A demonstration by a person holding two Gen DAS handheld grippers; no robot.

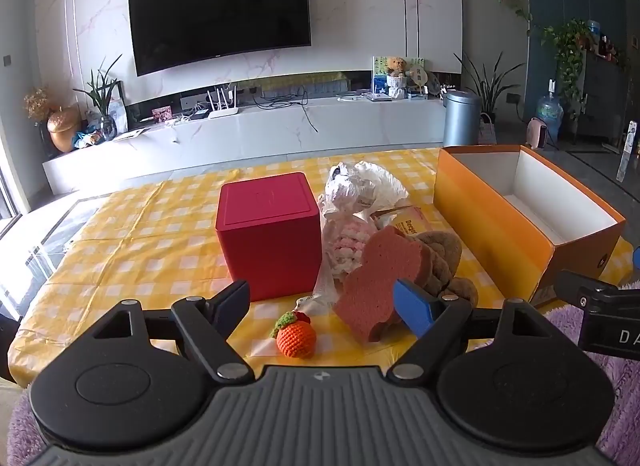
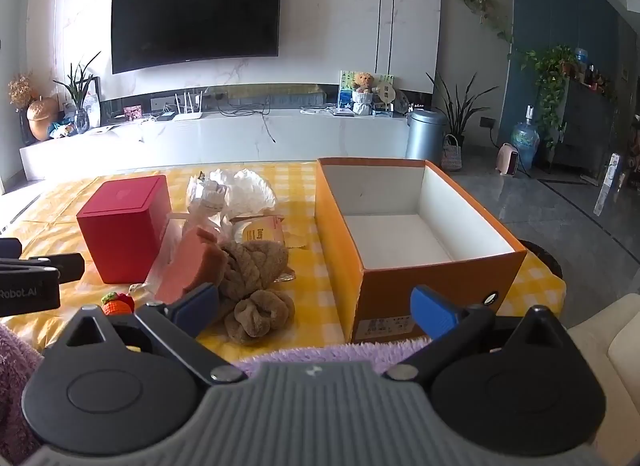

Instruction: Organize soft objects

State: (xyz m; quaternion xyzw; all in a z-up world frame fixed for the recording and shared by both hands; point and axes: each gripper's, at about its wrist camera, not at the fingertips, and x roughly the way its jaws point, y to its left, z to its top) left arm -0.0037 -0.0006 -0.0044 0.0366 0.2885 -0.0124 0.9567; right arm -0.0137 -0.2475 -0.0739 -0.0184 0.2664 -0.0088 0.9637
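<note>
Left of the orange box [image 2: 420, 266], the sponge [image 1: 380, 278], rope [image 2: 256, 278] and crocheted fruit [image 1: 296, 336] lie heaped, perhaps touching; both grippers, left [image 1: 324, 302] and right [image 2: 316, 308], gape wide, holding nothing.

Home living room: wall-mounted TV [image 1: 219, 11], media console [image 1: 248, 133], houseplants [image 2: 460, 105].

Both cameras look low from the near edge of the bench [image 1: 132, 234] toward the television [image 1: 220, 11]; both show the red box [image 2: 124, 227] and the orange box [image 2: 420, 262].
</note>
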